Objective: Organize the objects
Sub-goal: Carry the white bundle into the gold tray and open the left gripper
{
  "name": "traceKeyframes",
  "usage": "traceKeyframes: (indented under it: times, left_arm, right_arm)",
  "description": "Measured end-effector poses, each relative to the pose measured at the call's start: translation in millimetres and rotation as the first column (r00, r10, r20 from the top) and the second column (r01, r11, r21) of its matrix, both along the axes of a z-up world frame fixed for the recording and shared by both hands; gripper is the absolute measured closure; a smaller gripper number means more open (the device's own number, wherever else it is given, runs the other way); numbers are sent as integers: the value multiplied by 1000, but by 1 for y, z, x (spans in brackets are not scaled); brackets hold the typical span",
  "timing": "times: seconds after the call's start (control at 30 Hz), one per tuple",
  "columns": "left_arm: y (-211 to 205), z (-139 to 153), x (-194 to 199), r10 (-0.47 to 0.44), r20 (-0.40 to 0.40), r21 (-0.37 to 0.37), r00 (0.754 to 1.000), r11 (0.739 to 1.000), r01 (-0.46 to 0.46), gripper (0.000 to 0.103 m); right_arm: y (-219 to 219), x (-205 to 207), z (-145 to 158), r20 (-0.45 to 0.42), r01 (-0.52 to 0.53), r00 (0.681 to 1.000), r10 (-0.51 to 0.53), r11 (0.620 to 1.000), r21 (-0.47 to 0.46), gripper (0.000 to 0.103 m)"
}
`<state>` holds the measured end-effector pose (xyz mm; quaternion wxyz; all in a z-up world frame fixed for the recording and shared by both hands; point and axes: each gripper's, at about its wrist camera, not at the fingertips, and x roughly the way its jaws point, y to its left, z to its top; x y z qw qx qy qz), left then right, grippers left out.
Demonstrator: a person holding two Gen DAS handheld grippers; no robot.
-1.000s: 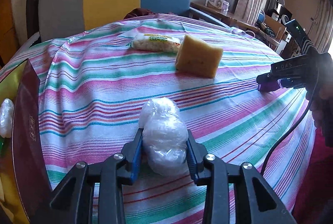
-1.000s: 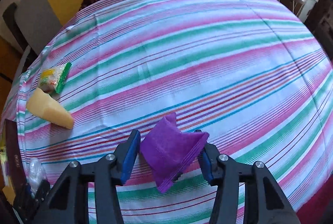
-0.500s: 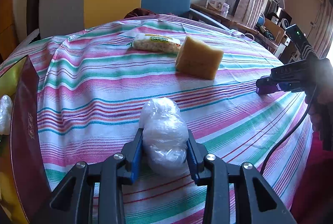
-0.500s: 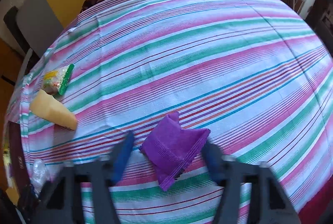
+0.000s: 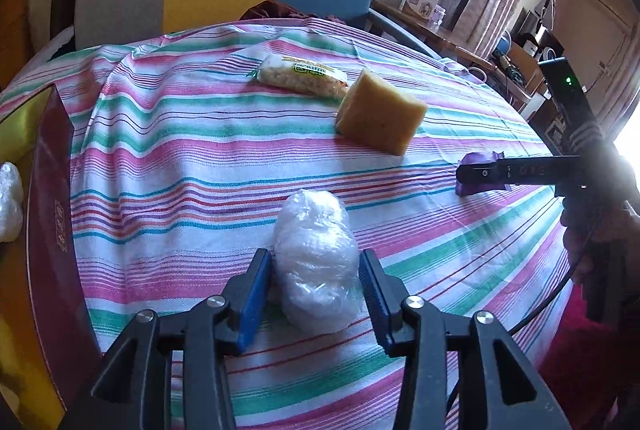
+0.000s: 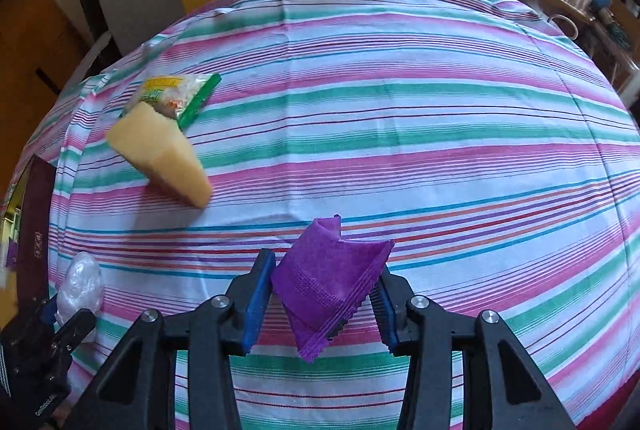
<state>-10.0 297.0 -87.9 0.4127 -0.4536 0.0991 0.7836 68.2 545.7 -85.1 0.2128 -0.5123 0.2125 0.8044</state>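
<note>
Plainly both things in hand are light and soft. The left gripper [image 5: 316, 294] has its jaws opening around the plastic wad [image 5: 316, 262], a crinkled clear bundle lying on the striped cloth [image 5: 200, 158] near the table's front edge; a small gap shows on each side, so the pads no longer press it. The wad looks airy and springy, likely slick on its film surface, and it should squash rather than break; a hold across its thick middle, low down near the cloth, would seem surest. The right gripper [image 6: 320, 298] straddles the purple cloth [image 6: 328, 274], a folded, thin fabric piece with a pinked edge, standing crumpled between the blue pads, which appear to touch its two sides. It is limp and will drape or slide out if nipped at a corner, so the bunched folds at its centre are the better place. Farther off lie a yellow sponge [image 5: 380, 114] and, just behind it, a snack packet [image 5: 300, 74], both untouched. At the left stands a dark red box [image 5: 48, 190] with another wad [image 5: 10, 202] inside, probably where things belong.
</note>
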Motion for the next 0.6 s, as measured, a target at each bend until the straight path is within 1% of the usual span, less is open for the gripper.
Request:
traceKeyframes:
  times: [0.17, 0.27, 0.33, 0.37, 0.4, 0.43, 0.53, 0.6]
  left_arm:
    - [3, 4, 0, 3, -11, -29, 1000, 1000, -3, 58]
    - [11, 8, 1, -22, -52, -54, 998, 998, 19, 58]
    - [19, 8, 1, -46, -84, -86, 995, 996, 39, 58]
    - [24, 6, 1, -55, -99, -112, 994, 993, 44, 59]
    - [27, 1, 0, -65, -101, -136, 993, 989, 51, 66]
    - [28, -3, -1, -65, -98, -147, 993, 988, 50, 67]
    - [19, 2, 1, -35, -94, -115, 995, 993, 24, 69]
    - [10, 14, 7, -19, -113, -86, 993, 996, 9, 69]
  right_arm:
    - [3, 1, -2, 1, 4, 1000, -4, 1000, -17, 56]
    - [2, 1, -1, 3, 2, 1000, -2, 1000, -14, 56]
    - [1, 1, -1, 3, 1, 1000, -1, 1000, -15, 56]
    - [0, 2, -1, 4, -2, 1000, 2, 1000, -13, 56]
    - [-1, 2, -1, 6, -5, 1000, 5, 1000, -8, 56]
    - [-2, 1, -1, 8, -8, 1000, 8, 1000, -3, 56]
    - [-2, -1, -2, 8, -14, 1000, 14, 1000, 1, 56]
    - [-3, -2, -3, 13, -18, 1000, 18, 1000, 11, 56]
